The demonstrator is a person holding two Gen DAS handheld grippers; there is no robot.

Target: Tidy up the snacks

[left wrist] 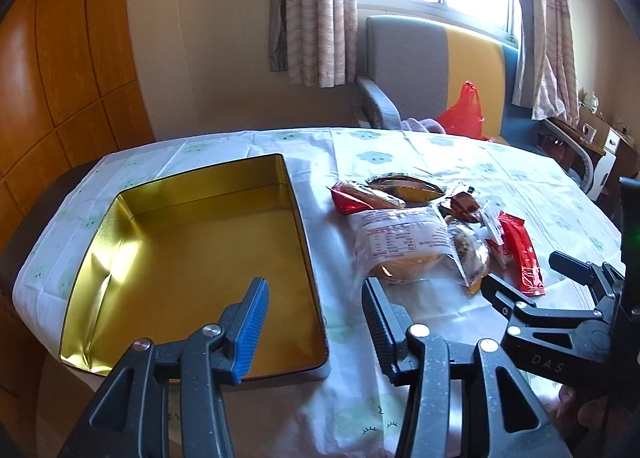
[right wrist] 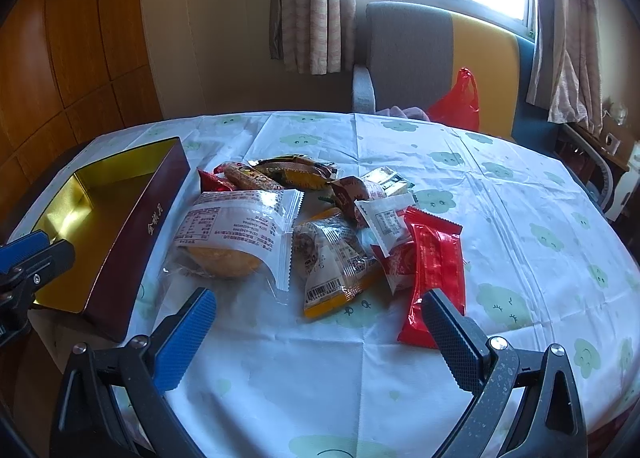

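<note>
An empty tin with a gold inside [left wrist: 192,258] and dark maroon walls [right wrist: 132,242] lies open on the left of the table. Right of it is a pile of several wrapped snacks. It includes a clear packet with a round cake [left wrist: 400,246] [right wrist: 236,234], an orange-edged clear packet [right wrist: 336,270] and a long red packet [left wrist: 520,254] [right wrist: 436,266]. My left gripper [left wrist: 314,294] is open and empty above the tin's right rim. My right gripper [right wrist: 316,302] is open and empty just in front of the pile. It shows in the left wrist view at the right edge [left wrist: 520,274].
A white tablecloth with green prints [right wrist: 400,338] covers the round table. Behind the far edge stand a grey and yellow chair [right wrist: 440,53] and a red plastic bag [right wrist: 460,101]. Wooden panels [left wrist: 60,77] fill the left side, with a curtained window behind.
</note>
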